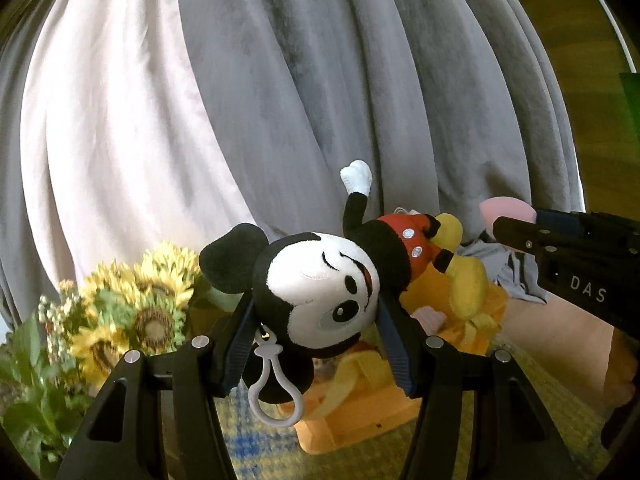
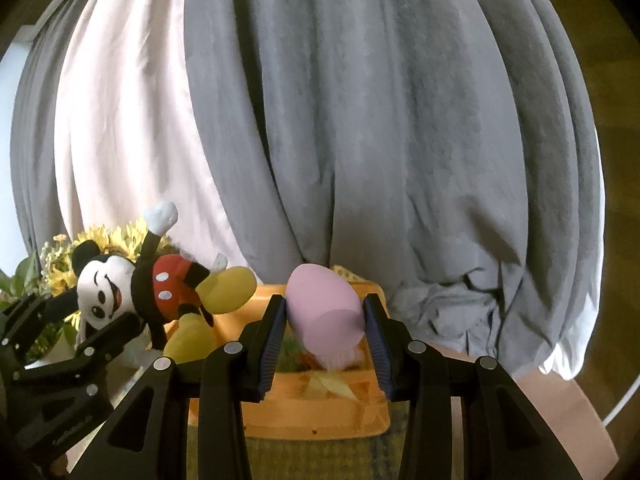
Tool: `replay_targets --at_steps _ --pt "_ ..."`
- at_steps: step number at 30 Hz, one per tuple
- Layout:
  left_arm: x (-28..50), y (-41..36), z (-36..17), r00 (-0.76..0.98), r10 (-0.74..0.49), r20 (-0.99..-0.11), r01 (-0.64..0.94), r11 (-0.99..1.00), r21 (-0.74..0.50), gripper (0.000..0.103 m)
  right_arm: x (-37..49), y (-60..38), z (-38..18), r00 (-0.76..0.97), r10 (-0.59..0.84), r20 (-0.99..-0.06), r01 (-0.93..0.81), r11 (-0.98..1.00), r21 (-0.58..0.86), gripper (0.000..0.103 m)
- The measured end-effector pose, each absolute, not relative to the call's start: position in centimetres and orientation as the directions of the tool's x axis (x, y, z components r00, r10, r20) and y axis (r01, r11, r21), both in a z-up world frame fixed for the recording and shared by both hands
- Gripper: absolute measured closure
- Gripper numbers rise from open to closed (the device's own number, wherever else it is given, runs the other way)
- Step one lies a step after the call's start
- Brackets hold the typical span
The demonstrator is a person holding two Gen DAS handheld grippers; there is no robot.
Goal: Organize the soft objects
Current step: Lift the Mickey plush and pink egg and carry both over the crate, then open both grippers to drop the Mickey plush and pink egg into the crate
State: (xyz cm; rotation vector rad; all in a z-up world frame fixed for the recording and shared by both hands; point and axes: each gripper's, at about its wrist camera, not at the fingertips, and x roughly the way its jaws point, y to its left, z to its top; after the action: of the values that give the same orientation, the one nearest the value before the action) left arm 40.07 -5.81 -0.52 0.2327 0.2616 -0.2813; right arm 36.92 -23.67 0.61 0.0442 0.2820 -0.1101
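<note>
A mouse plush (image 1: 320, 284) with a white face, red shorts and yellow shoes hangs in the air, and my left gripper (image 1: 316, 320) is shut on its head. A grey plastic clip (image 1: 272, 384) dangles from the head. The same plush (image 2: 140, 284) shows at the left of the right wrist view, held by the left gripper (image 2: 80, 320). My right gripper (image 2: 324, 328) is shut on a pink egg-shaped soft object (image 2: 324, 308). Its pink tip (image 1: 506, 208) peeks past the right gripper's black body (image 1: 576, 256) in the left wrist view. Both held things hover over an orange bin (image 2: 316, 420).
The orange bin (image 1: 360, 412) holds yellow and green items inside. Sunflowers (image 1: 132, 300) with green leaves stand at the left. Grey and white curtains (image 2: 360, 120) fill the background, bunching near the floor. A blue-and-yellow checked cloth (image 1: 248, 444) lies under the bin.
</note>
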Motion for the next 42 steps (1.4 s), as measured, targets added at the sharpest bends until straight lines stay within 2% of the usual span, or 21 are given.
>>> replay_targets --at_steps 18,26,38,42 --pt "46.4 -7.2 -1.6 0.922 -0.232 -0.309 0.306 0.927 0.215 0.045 42.5 -24.1 0.1 0.950 -0.107 -0.295 0.118 0.993 0.021 0.062" --pt "49.5 -8.2 -3.5 0.904 -0.236 -0.357 0.324 0.922 0.211 0.045 45.5 -25.0 -1.9 0.930 -0.103 -0.353 0.120 0.992 0.025 0.062" --pt "52.9 -10.1 -7.3 0.828 -0.253 -0.500 0.409 0.883 0.231 0.044 48.6 -26.0 -5.7 0.881 -0.091 -0.464 0.120 0.992 0.034 0.062" --pt "52.8 -10.7 -7.9 0.828 -0.256 -0.499 0.419 0.873 0.248 0.038 49.2 -26.3 -6.5 0.869 -0.090 -0.486 0.121 0.992 0.033 0.062"
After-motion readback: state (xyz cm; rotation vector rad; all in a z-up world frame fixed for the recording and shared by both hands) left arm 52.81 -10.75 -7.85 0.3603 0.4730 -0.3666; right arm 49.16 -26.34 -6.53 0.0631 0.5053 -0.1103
